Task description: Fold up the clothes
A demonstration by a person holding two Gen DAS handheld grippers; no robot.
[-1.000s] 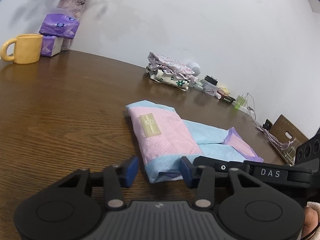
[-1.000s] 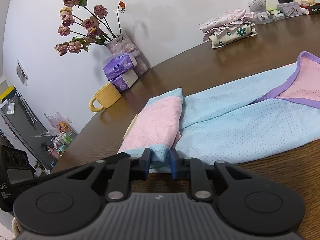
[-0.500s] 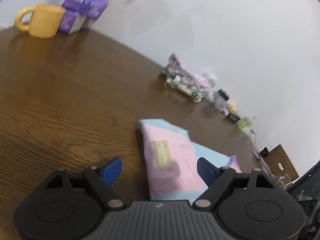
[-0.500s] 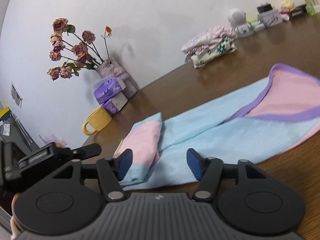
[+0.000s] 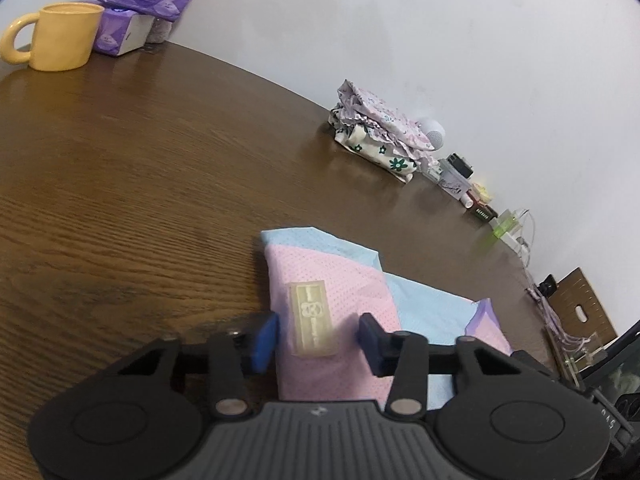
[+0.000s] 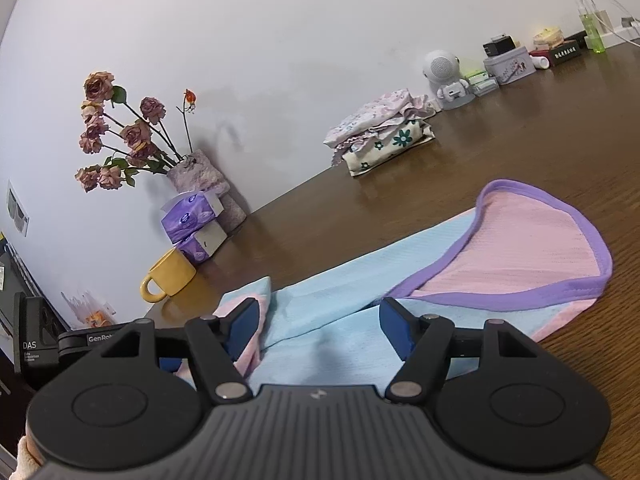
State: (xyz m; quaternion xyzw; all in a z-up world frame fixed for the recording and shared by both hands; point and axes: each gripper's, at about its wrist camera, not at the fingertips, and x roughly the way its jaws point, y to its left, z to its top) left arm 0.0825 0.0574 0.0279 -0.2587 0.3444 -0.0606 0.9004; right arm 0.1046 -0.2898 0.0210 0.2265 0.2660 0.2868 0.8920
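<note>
Pink-and-blue mesh garment [image 5: 332, 304] lies partly folded on the brown wooden table [image 5: 120, 184], near edge, just ahead of both grippers. Folded pink end carries a beige label [image 5: 314, 320]; the other end, with purple trim [image 6: 532, 292], spreads flat toward the right in the right wrist view.

Left gripper [image 5: 318, 340]: jaws partway apart and closing, blue pads either side of the folded pink end and label. Pads look clear of the cloth, though the left pad sits right at the fabric edge, so contact is hard to rule out. Nothing lifted.

Right gripper [image 6: 320, 330]: jaws wide and opening, over the blue middle of the garment; cloth lies between and under the fingers, not pinched. The left finger overlaps the pink folded end in view.

Around:
- yellow mug [image 5: 56, 36] far left, beside purple tissue packs [image 5: 140, 8]
- vase of dried roses [image 6: 132, 136] behind the packs, against the white wall
- stack of folded floral clothes [image 5: 376, 136] far, centre-right, well apart from the garment
- small white speaker figure [image 6: 446, 78], tin box [image 6: 510, 66], green bottle [image 6: 592, 28] and cables along the far right wall edge

Open table between the garment and the folded stack. Each gripper's body shows at the edge of the other's view.
</note>
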